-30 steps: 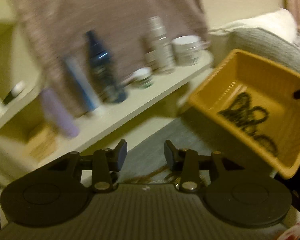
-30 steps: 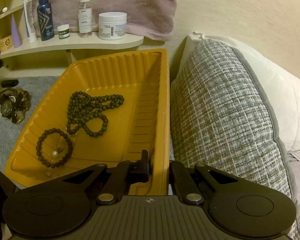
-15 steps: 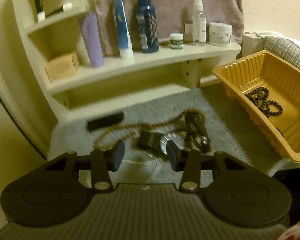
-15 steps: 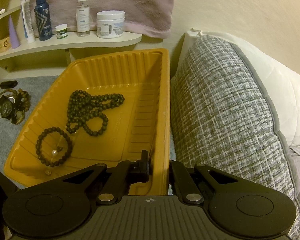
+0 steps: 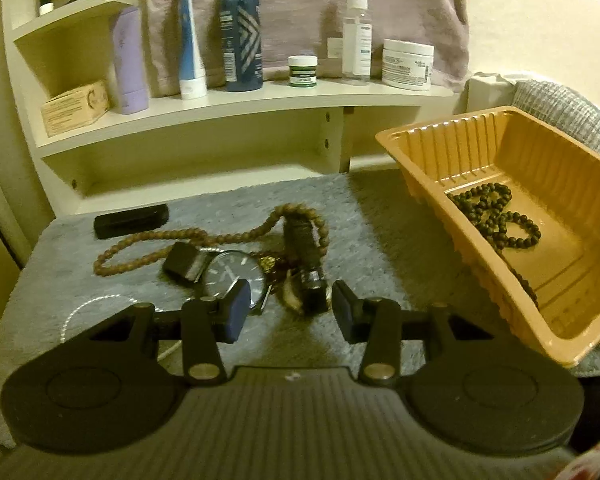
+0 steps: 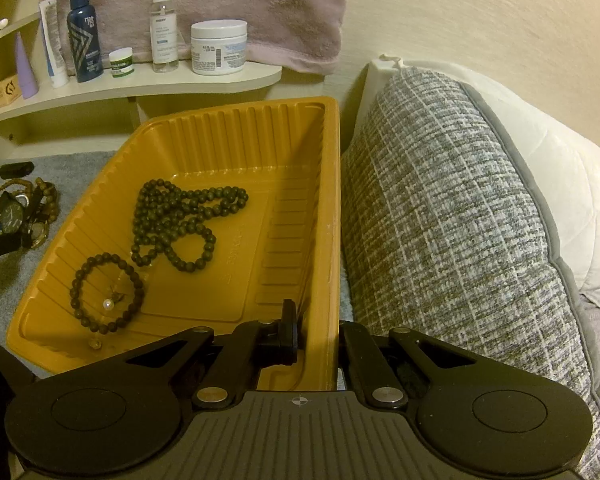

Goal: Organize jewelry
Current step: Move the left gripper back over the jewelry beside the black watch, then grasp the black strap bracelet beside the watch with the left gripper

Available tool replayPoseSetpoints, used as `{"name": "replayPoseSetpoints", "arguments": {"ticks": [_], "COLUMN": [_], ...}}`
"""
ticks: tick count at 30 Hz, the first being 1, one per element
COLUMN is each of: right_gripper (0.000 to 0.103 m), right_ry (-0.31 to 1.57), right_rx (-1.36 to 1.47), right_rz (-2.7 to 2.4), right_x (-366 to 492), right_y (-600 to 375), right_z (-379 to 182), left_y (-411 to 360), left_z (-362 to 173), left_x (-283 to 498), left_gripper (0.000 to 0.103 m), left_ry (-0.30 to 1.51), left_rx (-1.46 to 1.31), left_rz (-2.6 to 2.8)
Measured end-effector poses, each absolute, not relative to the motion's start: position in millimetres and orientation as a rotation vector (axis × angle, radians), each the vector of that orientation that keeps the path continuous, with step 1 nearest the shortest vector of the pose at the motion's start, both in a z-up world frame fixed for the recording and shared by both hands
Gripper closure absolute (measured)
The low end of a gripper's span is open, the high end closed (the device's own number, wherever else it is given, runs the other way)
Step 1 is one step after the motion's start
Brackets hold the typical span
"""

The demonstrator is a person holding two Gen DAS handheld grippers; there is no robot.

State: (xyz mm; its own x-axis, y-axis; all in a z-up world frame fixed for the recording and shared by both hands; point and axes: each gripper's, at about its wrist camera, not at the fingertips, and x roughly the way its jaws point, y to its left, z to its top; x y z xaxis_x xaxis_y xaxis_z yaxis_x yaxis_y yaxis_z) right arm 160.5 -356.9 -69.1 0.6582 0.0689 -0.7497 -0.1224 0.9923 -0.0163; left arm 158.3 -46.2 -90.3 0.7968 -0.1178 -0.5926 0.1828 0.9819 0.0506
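Two hand-held grippers | left [image 5: 287, 307] open, empty, over watch [image 5: 233, 277] | right [image 6: 318, 334] clamped on tray [image 6: 324, 216] wall

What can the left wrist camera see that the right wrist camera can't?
Only the left wrist view shows the left hand-held gripper open over the watch, and the whole brown bead necklace.

Only the right wrist view shows the right hand-held gripper shut on the tray wall, the bead bracelet and the grey pillow.

Both show the yellow tray and the shelf bottles.
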Motion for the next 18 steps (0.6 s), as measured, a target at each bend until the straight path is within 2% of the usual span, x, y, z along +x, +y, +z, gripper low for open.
{"name": "replayPoseSetpoints", "arguments": {"ticks": [5, 10, 14, 18], "right_gripper": [0.100, 0.100, 0.100, 0.100], "right_ry": [0.845, 0.846, 0.847, 0.847], "right_rx": [-0.065, -0.064, -0.064, -0.067], "right_rz": [0.108, 0.109, 0.109, 0.110], "right_x": [161, 161, 161, 161], "right_y": [-357, -357, -357, -357], "right_z": [-69, -69, -69, -69], "left_y": [-55, -59, -61, -63], "left_z": [-93, -95, -95, -94], "left_x": [168, 175, 179, 183], "left_gripper": [0.063, 0.077, 0.079, 0.086], "left_ry": [0.628, 0.646, 0.645, 0.650], "left_rx": [0.113, 0.118, 0.117, 0.120], "left_rz": [-0.144, -0.138, -0.138, -0.144]}}
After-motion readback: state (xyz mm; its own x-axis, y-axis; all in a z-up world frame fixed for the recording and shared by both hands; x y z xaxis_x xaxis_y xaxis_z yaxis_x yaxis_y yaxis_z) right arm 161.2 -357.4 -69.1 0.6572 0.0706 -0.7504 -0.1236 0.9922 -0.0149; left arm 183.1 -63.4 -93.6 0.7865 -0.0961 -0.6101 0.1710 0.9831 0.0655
